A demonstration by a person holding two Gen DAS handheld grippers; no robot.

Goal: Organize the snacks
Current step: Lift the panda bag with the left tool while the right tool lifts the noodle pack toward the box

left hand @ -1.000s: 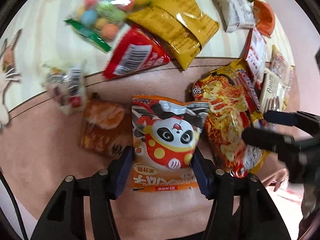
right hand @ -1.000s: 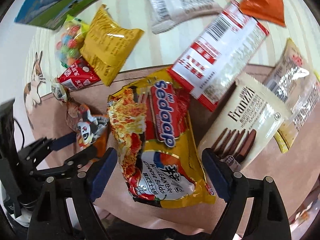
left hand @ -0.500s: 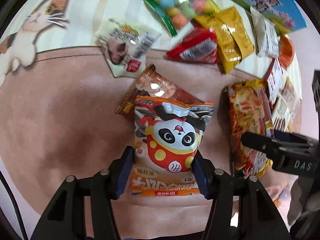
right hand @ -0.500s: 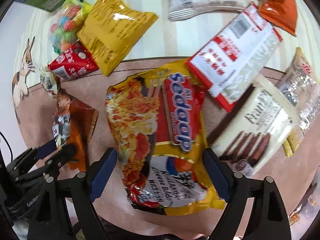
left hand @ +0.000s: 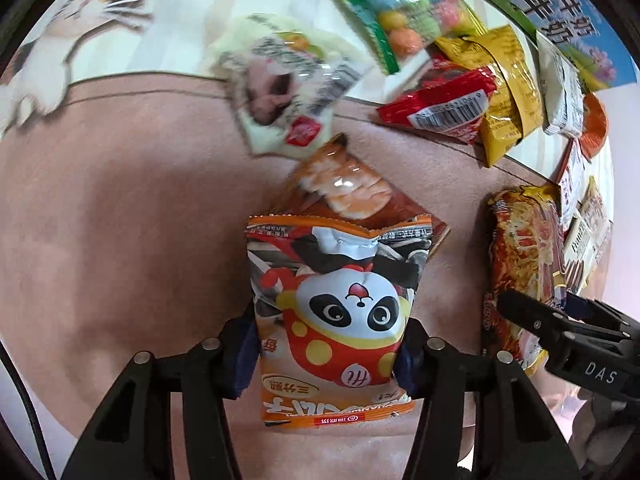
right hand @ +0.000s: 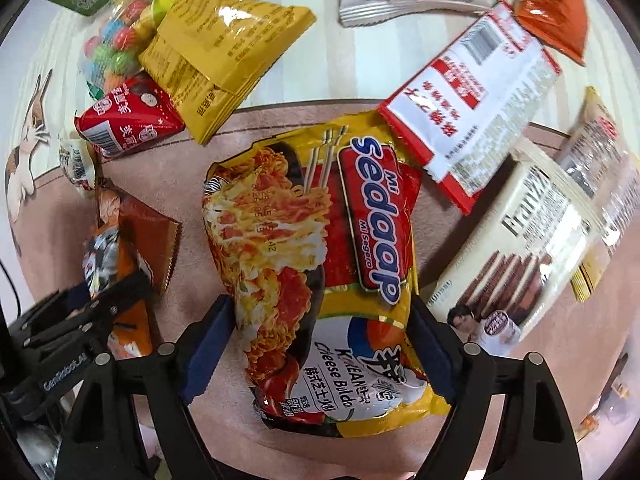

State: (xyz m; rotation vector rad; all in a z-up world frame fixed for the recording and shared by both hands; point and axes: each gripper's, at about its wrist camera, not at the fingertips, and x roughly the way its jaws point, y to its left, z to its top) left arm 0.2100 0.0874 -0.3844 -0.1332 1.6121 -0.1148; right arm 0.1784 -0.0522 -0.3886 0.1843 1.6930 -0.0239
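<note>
We have the left gripper (left hand: 326, 354) clamped on the panda snack packet (left hand: 334, 316), both blue pads pressed against its sides, the packet standing up ahead of the fingers over the pink mat (left hand: 120, 200). Just past it at twelve o'clock lies a brown cracker packet (left hand: 352, 196), partly hidden behind it. At three o'clock in our left view, the right gripper (right hand: 316, 354) reaches in low over the noodle packet (right hand: 320, 264). From our right wrist, its blue pads sit against both sides of that noodle packet, jaws fairly wide around it. Whether it is lifted off the mat we cannot tell. At two o'clock rests the cream wafer box (right hand: 516, 256).
</note>
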